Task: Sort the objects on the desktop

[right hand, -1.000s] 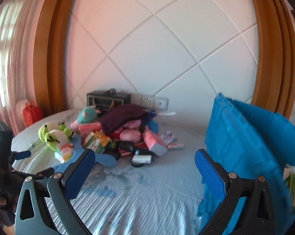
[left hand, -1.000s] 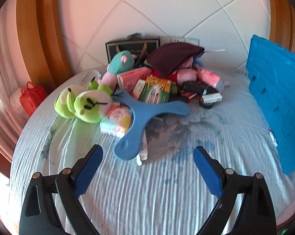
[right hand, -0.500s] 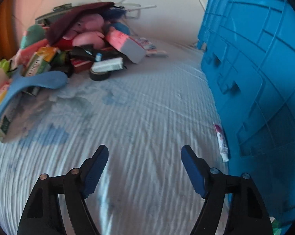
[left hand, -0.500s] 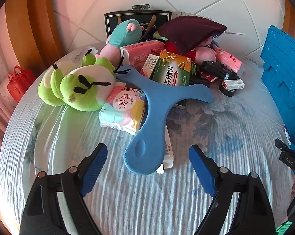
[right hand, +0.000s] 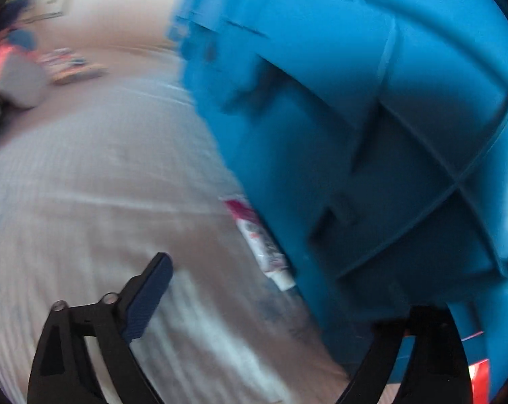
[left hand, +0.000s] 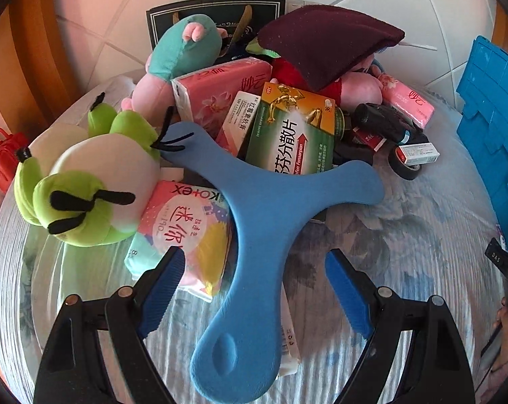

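The left gripper (left hand: 252,277) has come closer to the pile than it was a second ago, and the toys are looking bigger now. Its jaws are standing wide open and are holding nothing. The long arm of the smooth blue three-armed toy (left hand: 264,235) is lying between the two blue ribbed pads (left hand: 161,284), but they are not pressing on it. Just past the left pad is a soft shiny tissue pack (left hand: 183,235). Beyond that a fuzzy green plush toy (left hand: 85,185) is lying on the striped cloth (left hand: 405,252). Behind the toy's far arms a green and orange cardboard box (left hand: 292,134) is leaning in the heap.

The right gripper (right hand: 250,289) has swung down since then, and its view is blurry. Its jaws are opening and nothing is between them. Just ahead a small pink and white tube (right hand: 259,239) is lying flat against the hard ribbed wall of the blue plastic crate (right hand: 388,134).
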### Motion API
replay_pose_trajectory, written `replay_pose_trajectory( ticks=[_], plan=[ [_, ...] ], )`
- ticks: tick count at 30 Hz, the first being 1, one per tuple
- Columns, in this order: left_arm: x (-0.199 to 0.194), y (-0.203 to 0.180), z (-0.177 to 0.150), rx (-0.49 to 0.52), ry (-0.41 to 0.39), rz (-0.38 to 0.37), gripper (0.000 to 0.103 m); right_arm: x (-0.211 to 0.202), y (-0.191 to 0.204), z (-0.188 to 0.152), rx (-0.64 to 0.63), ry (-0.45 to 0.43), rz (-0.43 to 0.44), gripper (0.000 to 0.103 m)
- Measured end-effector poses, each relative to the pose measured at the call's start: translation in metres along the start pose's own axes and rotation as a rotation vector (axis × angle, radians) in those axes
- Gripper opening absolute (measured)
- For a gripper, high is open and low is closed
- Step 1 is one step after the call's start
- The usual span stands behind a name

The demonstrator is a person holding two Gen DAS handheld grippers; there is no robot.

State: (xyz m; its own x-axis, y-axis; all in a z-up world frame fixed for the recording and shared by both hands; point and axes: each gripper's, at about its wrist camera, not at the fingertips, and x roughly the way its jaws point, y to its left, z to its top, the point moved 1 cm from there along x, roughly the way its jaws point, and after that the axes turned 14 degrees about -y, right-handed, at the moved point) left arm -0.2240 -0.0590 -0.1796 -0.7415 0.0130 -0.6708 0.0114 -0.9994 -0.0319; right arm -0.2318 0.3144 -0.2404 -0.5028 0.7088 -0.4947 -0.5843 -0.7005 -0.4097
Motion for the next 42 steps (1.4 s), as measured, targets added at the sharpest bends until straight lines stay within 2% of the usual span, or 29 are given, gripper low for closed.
replay_pose_trajectory(
  ticks=[1, 5, 7, 9, 10, 11, 12, 13, 14, 16, 18, 19, 20, 22, 24, 26, 27, 29, 31, 33, 34, 35, 37, 39, 40, 42],
  plan=[
    [0.005, -0.001, 0.000, -0.002, 0.010, -0.006, 0.086, 0.003, 0.000, 0.002, 0.018, 0.008, 0.004, 0.102],
    [0.016, -0.003, -0.003, 0.002, 0.031, -0.016, 0.079, 0.019, -0.001, 0.011, 0.102, 0.054, 0.015, 0.103],
    [0.016, -0.006, -0.003, 0.032, 0.024, -0.019, 0.064, 0.024, -0.004, 0.014, 0.132, 0.078, 0.036, 0.101],
    [0.018, -0.004, -0.004, 0.042, 0.027, -0.020, 0.056, 0.031, -0.010, 0.015, 0.166, 0.116, 0.067, 0.098],
    [0.018, -0.002, -0.004, 0.040, 0.023, -0.015, 0.048, 0.031, -0.009, 0.015, 0.171, 0.125, 0.074, 0.097],
    [0.019, 0.000, -0.004, 0.032, 0.020, -0.020, 0.046, 0.031, -0.009, 0.015, 0.166, 0.132, 0.072, 0.097],
    [0.019, 0.002, -0.003, 0.016, 0.020, -0.031, 0.043, 0.029, -0.010, 0.015, 0.180, 0.143, 0.091, 0.092],
    [0.020, 0.004, -0.003, 0.000, 0.022, -0.040, 0.041, 0.028, -0.011, 0.015, 0.204, 0.152, 0.119, 0.079],
    [0.020, 0.005, -0.003, -0.008, 0.021, -0.045, 0.040, 0.026, -0.011, 0.014, 0.226, 0.165, 0.145, 0.071],
    [0.021, 0.007, -0.002, -0.012, 0.017, -0.051, 0.040, 0.017, -0.006, 0.013, 0.202, 0.164, 0.162, 0.065],
    [0.022, 0.007, -0.002, -0.013, 0.016, -0.062, 0.040, 0.007, -0.002, 0.009, 0.190, 0.162, 0.189, 0.064],
    [0.022, 0.008, -0.002, -0.010, 0.017, -0.066, 0.040, 0.003, -0.002, 0.008, 0.175, 0.151, 0.168, 0.071],
    [0.023, 0.008, -0.001, -0.007, 0.017, -0.068, 0.040, 0.000, -0.002, 0.007, 0.152, 0.126, 0.122, 0.084],
    [0.024, 0.008, 0.000, -0.007, 0.019, -0.081, 0.040, 0.003, -0.006, 0.008, 0.129, 0.095, 0.053, 0.096],
    [0.027, 0.007, 0.002, -0.002, 0.017, -0.088, 0.041, 0.019, -0.011, 0.009, 0.154, 0.126, 0.022, 0.096],
    [0.031, 0.005, 0.003, -0.006, 0.025, -0.098, 0.041, 0.025, -0.014, 0.014, 0.187, 0.136, -0.017, 0.103],
    [0.035, 0.005, 0.004, -0.001, 0.032, -0.097, 0.041, 0.030, -0.014, 0.017, 0.177, 0.127, -0.044, 0.103],
    [0.040, 0.001, 0.005, 0.025, 0.034, -0.085, 0.041, 0.039, -0.012, 0.023, 0.204, 0.120, -0.023, 0.103],
    [0.047, -0.003, 0.005, 0.051, 0.037, -0.072, 0.039, 0.050, -0.013, 0.028, 0.256, 0.137, 0.010, 0.102],
    [0.051, -0.002, 0.008, 0.042, 0.025, -0.071, 0.038, 0.052, -0.012, 0.030, 0.308, 0.157, 0.064, 0.098],
    [0.053, -0.001, 0.010, 0.034, 0.023, -0.072, 0.038, 0.051, -0.012, 0.030, 0.320, 0.173, 0.090, 0.087],
    [0.055, 0.000, 0.013, 0.021, 0.019, -0.076, 0.038, 0.048, -0.011, 0.030, 0.340, 0.187, 0.137, 0.070],
    [0.060, 0.002, 0.017, 0.008, 0.014, -0.084, 0.038, 0.034, -0.002, 0.030, 0.323, 0.206, 0.232, 0.059],
    [0.064, 0.003, 0.020, 0.001, 0.010, -0.090, 0.038, 0.014, 0.013, 0.028, 0.231, 0.180, 0.291, 0.058],
    [0.065, 0.003, 0.021, -0.002, 0.009, -0.094, 0.038, 0.005, 0.017, 0.028, 0.183, 0.144, 0.279, 0.059],
    [0.069, 0.004, 0.023, -0.007, 0.003, -0.102, 0.038, -0.001, 0.018, 0.028, 0.104, 0.070, 0.157, 0.080]
  ],
)
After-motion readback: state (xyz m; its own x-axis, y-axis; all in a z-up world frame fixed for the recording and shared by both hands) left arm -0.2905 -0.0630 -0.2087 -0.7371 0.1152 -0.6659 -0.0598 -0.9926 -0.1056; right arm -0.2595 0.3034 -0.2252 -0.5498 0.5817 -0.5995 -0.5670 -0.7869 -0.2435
